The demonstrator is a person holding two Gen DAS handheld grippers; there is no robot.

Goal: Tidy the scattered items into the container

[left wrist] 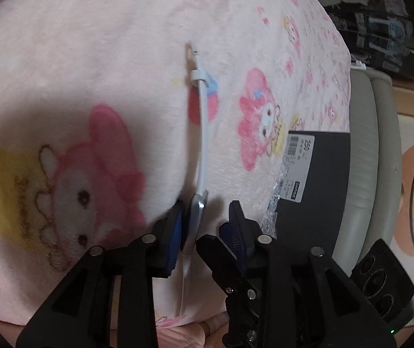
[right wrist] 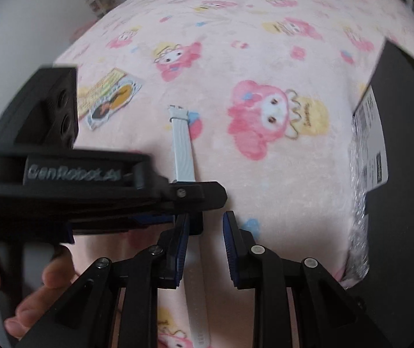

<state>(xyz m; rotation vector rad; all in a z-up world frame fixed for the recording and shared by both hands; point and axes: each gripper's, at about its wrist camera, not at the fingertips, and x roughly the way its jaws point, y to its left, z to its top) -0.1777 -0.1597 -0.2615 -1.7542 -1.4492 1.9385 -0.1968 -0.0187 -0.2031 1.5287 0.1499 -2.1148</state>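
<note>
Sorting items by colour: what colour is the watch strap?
White strap, clearest in the right wrist view.

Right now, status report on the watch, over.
Left gripper: jaws open around the watch, one pad touching. Right gripper: jaws open, empty, above the strap. Black box at right; nothing seen blocking.
</note>
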